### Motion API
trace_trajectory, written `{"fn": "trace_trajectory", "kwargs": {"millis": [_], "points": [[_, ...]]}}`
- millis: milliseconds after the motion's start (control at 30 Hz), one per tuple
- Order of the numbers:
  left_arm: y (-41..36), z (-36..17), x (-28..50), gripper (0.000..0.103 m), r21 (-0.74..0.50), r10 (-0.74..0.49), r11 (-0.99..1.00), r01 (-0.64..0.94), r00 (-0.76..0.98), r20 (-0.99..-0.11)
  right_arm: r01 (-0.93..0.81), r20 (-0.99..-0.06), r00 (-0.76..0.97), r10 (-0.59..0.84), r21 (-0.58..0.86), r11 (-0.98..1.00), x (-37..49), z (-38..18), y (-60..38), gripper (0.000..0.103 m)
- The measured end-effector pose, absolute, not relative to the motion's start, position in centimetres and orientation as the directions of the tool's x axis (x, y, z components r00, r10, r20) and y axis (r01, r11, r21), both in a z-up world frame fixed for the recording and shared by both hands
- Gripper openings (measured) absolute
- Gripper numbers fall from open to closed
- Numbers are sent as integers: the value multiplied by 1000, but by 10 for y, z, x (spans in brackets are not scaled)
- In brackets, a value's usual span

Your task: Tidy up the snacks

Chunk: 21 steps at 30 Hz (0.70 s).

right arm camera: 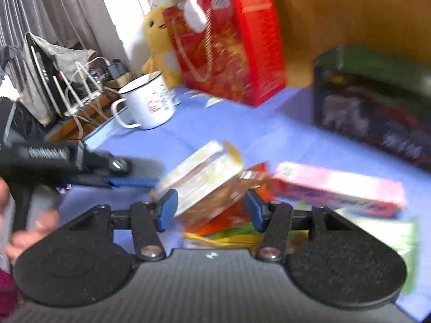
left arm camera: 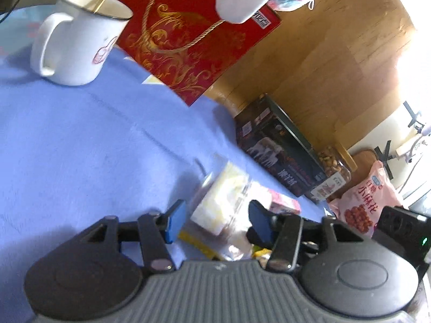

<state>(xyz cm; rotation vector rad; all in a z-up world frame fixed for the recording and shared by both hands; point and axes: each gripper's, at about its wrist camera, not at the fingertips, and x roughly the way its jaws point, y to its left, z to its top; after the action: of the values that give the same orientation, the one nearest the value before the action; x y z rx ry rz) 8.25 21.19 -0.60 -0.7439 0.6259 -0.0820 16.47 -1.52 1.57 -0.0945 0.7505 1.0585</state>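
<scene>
While both my grippers hang over the snack heap at the bottom of each frame, neither one holds anything. My left gripper has its blue pads apart, with the clear-wrapped pale cake packet showing between them but, as far as I can tell, not pressed. My right gripper stands wider, its jaws either side of the same cake packet — blur keeps me from seeing whether a pad touches the wrapper.

Under that packet lie orange and green sachets, and just to its right in the right wrist view a pink box lies flat on the blue cloth. In the left wrist view a pink bag stands at lower right beside a jar of nuts.

Farther back sits a dark box against the wooden board, then a white mug at upper left and a red gift box at the top centre.

My worry is that both tools aim at one packet: if I close them together they may knock fingers, or crush the soft cake. The wrapper looks slippery — a shallow pinch could let it slide out, or drag the loose sachets beneath along with it. A wide sweep might also tip the mug.
</scene>
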Motion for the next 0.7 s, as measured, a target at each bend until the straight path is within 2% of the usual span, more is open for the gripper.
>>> {"fn": "trace_trajectory", "kwargs": {"millis": [67,133,200,300,400,467,533,633,700], "points": [[211,-6,79,48,-666,-297,733,-137,817,-495,-813,-593,265,760,286,507,156,18,-14,60],[211,-7,76,44,-714,-369,695,-88,808,-459,-837,-583,239,776,281,469,139,22,-9,60],[208,-6,70,44,-751,-435,660,-33,798,-418,-880,-570,254,782,200,431,114,30,-2,58],[208,0,52,47,-738,-412,675,-17,821,-396,-917,-549,307,777,47,395,80,39,10,61],[222,7,30,48,-733,-349,679,-37,862,-367,-926,-558,296,775,30,375,76,43,16,59],[236,8,25,49,-727,-301,682,-79,876,-377,-906,-552,350,757,5,423,88,45,16,59],[245,8,30,50,-729,-284,676,-107,875,-392,-848,-566,389,726,88,523,120,45,13,60],[249,3,53,51,-726,-283,676,-126,865,-414,-742,-586,352,730,301,599,165,36,5,60],[248,-2,67,51,-728,-288,673,-135,858,-426,-674,-598,337,727,386,630,185,27,2,60]]}}
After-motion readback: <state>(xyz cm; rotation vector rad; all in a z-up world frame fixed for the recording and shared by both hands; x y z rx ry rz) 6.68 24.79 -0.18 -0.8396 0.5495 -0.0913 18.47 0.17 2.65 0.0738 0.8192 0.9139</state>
